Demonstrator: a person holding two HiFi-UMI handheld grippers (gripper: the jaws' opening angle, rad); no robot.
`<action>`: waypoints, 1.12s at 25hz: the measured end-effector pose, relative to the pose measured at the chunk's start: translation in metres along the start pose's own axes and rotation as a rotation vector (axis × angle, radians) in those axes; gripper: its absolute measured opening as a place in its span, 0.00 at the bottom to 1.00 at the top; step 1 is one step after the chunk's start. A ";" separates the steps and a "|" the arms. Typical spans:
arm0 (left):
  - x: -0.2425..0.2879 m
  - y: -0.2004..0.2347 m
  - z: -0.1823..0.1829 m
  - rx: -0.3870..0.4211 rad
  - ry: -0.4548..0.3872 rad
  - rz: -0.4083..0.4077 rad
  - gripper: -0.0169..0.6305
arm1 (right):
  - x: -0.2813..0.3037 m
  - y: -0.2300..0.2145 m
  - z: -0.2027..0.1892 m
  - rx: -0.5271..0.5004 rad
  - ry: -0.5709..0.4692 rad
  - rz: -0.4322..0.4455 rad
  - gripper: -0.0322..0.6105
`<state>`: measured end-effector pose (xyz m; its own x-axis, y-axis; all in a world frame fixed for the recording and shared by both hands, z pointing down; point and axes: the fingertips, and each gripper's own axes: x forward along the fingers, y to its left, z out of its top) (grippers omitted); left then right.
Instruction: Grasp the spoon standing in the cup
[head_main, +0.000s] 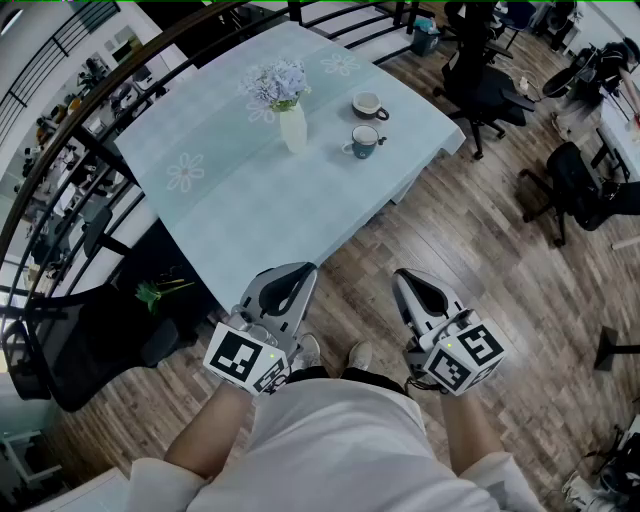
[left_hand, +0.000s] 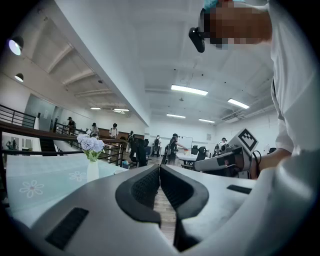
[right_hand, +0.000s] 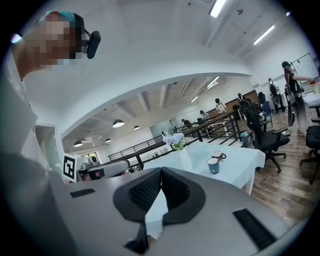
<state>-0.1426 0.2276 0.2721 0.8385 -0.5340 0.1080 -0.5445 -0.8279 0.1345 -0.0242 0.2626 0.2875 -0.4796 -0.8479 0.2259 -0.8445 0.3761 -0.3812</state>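
Observation:
A blue cup (head_main: 363, 142) and a white cup (head_main: 369, 104) stand on the far right part of the table (head_main: 240, 200), which has a pale blue cloth. A dark stub shows at the blue cup's rim, too small to tell as a spoon. In the right gripper view the blue cup (right_hand: 213, 165) and the white cup (right_hand: 217, 155) are far ahead. My left gripper (head_main: 306, 269) and right gripper (head_main: 401, 275) are held near the person's waist, off the table's near corner. Both are shut and empty, the jaws touching in each gripper view (left_hand: 160, 168) (right_hand: 161, 171).
A white vase of flowers (head_main: 289, 112) stands left of the cups. A black railing (head_main: 90, 130) runs along the table's left side. Office chairs (head_main: 487, 88) (head_main: 580, 185) stand on the wood floor at right, and a dark chair (head_main: 85, 345) and a plant (head_main: 160, 292) at lower left.

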 end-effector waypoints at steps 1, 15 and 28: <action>0.000 -0.001 0.000 0.000 -0.001 0.000 0.06 | -0.001 0.000 0.000 0.000 0.002 0.001 0.09; 0.015 -0.026 -0.007 0.002 0.001 0.013 0.06 | -0.019 -0.021 -0.007 0.024 0.019 0.006 0.09; 0.023 -0.072 -0.022 0.005 0.002 0.048 0.06 | -0.062 -0.041 -0.020 0.027 0.021 0.036 0.09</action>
<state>-0.0846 0.2793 0.2866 0.8115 -0.5727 0.1162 -0.5840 -0.8022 0.1247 0.0355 0.3072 0.3077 -0.5148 -0.8257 0.2307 -0.8201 0.3958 -0.4133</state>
